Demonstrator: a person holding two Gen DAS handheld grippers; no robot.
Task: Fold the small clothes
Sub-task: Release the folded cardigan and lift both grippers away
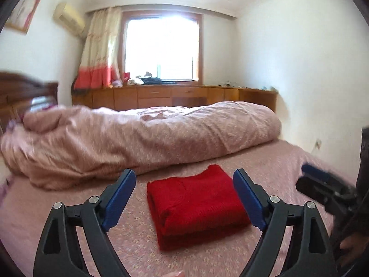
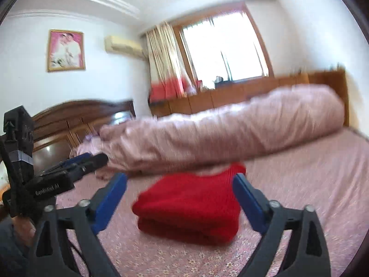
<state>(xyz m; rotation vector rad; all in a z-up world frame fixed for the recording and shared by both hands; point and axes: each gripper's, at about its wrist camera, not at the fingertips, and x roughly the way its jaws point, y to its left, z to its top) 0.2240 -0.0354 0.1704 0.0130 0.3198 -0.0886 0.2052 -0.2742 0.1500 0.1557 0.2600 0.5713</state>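
A red knitted garment lies folded into a thick square on the pink flowered bed sheet. My left gripper is open and empty, held above the sheet with the red garment showing between its blue pads. My right gripper is open and empty too, and the same folded garment shows between its fingers. The right gripper also shows at the right edge of the left wrist view. The left gripper shows at the left of the right wrist view.
A rolled pink duvet lies across the bed behind the garment. A dark wooden headboard stands at the left. Low wooden cabinets run under the window along the far wall.
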